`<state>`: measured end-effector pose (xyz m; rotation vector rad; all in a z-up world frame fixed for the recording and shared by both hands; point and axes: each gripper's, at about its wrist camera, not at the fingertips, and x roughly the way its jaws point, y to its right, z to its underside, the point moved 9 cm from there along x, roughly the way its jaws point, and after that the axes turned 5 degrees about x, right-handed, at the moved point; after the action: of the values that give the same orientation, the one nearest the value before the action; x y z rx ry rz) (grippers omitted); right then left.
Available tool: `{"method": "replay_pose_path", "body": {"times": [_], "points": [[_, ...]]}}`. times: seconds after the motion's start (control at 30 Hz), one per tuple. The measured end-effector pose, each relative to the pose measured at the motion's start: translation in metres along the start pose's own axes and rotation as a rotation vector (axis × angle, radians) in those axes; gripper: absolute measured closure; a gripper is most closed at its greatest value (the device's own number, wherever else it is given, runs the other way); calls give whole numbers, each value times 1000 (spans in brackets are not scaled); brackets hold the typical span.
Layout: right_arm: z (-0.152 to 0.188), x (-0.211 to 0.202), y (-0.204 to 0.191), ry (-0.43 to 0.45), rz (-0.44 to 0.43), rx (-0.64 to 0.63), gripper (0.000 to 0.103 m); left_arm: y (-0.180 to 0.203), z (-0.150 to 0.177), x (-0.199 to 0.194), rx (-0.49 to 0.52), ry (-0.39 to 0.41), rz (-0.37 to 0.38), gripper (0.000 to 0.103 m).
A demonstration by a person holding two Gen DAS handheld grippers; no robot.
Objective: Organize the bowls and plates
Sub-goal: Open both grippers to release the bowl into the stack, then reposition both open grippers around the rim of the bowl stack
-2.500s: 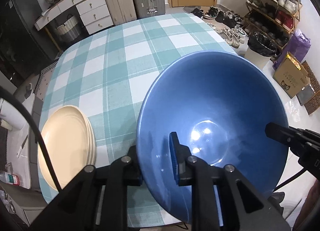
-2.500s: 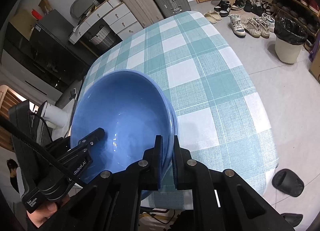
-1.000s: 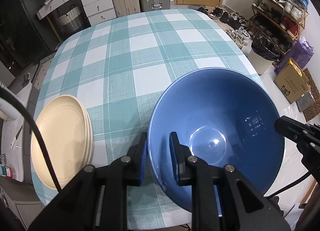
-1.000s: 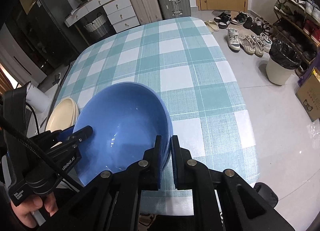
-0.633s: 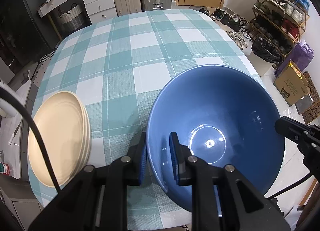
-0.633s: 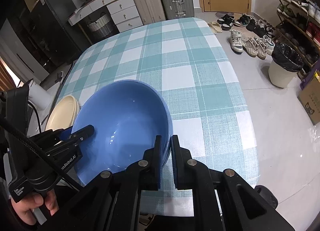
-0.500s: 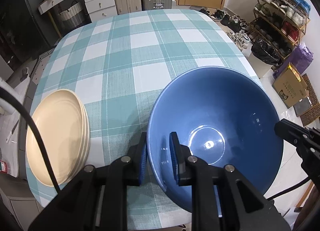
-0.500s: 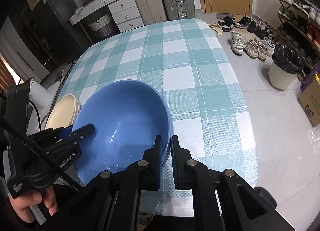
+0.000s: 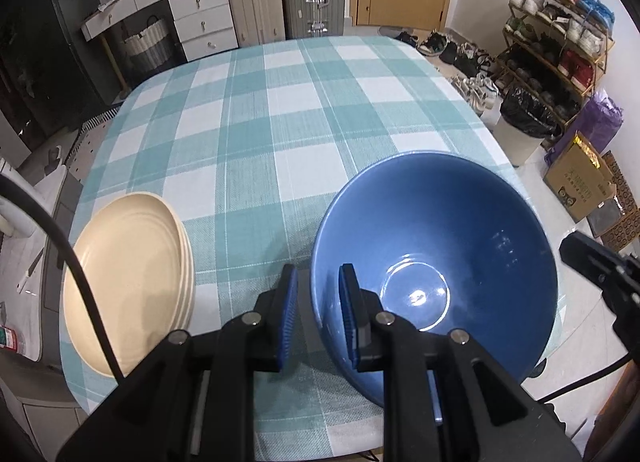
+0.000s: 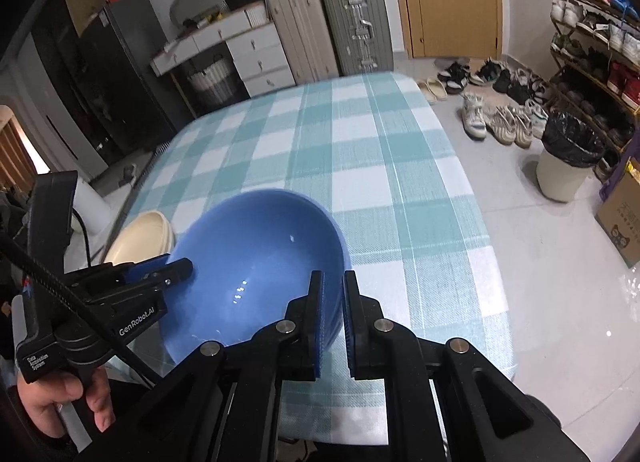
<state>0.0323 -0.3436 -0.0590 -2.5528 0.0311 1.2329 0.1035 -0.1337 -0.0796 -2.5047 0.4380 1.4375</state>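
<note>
While the checked surface (image 9: 280, 110) spreads out ahead of both claws, the blue bowl (image 9: 436, 262) hangs between them near its front right corner. Stacked cream plates (image 9: 128, 274) sit left of the left claw (image 9: 318, 314), whose fingers pinch the bowl's near rim. Opposite, the right claw (image 10: 331, 326) stands nearly shut on the far rim. Lowering both sides level, I judge, and releasing together would avoid tipping.

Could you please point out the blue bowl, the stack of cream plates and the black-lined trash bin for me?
blue bowl (image 9: 436, 258): left wrist view, inner wall.
stack of cream plates (image 9: 128, 274): left wrist view, face of top plate.
trash bin (image 10: 560, 174): right wrist view, pale side wall.
</note>
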Motion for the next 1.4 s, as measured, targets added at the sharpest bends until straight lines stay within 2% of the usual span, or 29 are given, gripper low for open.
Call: {"method": "replay_pose_path", "body": {"times": [0.1, 0.27, 0.33, 0.43, 0.5, 0.6, 0.63, 0.7, 0.77, 0.8, 0.83, 0.9, 0.93, 1.0, 1.03, 1.13, 1.4], "points": [[3, -4, -2, 38, -24, -8, 95, 0, -1, -7, 15, 29, -7, 83], [1, -18, 0, 138, -74, 26, 95, -5, -4, -27, -19, 143, 8, 81], [4, -24, 0, 174, -116, 53, 95, -9, -2, -36, -44, 220, 4, 68], [13, -29, -6, 228, -177, 47, 95, -12, 2, -44, -55, 324, -7, 63], [18, -30, -8, 254, -180, 32, 95, -12, 6, -44, -53, 348, -6, 63], [20, -36, -9, 289, -181, 23, 95, -15, 9, -45, -87, 375, 53, 60], [18, -43, -7, 324, -192, 45, 95, -16, 10, -44, -93, 375, 63, 56], [17, -47, -8, 332, -217, 59, 94, -12, 9, -40, -74, 359, 119, 54], [18, -48, -8, 353, -213, 76, 89, -9, 9, -38, -42, 365, 124, 54], [20, -47, -8, 359, -210, 81, 78, -10, 11, -37, -39, 367, 103, 54], [23, -45, -9, 357, -207, 87, 62, -10, 11, -33, -39, 355, 103, 54], [27, -40, -8, 347, -233, 131, 42, -9, 14, -27, -51, 322, 126, 53], [28, -40, -7, 358, -261, 161, 34, -9, 14, -23, -58, 305, 133, 53], [27, -45, -5, 390, -245, 170, 27, -7, 13, -17, -47, 288, 131, 53], [26, -48, -2, 409, -241, 179, 18, -6, 12, -16, -36, 284, 121, 53], [26, -43, 6, 386, -220, 217, 15, -9, 8, -15, -41, 295, 90, 52], [23, -9, 32, 256, -165, 333, 15, -3, 3, 4, -62, 218, 140, 52]]}}
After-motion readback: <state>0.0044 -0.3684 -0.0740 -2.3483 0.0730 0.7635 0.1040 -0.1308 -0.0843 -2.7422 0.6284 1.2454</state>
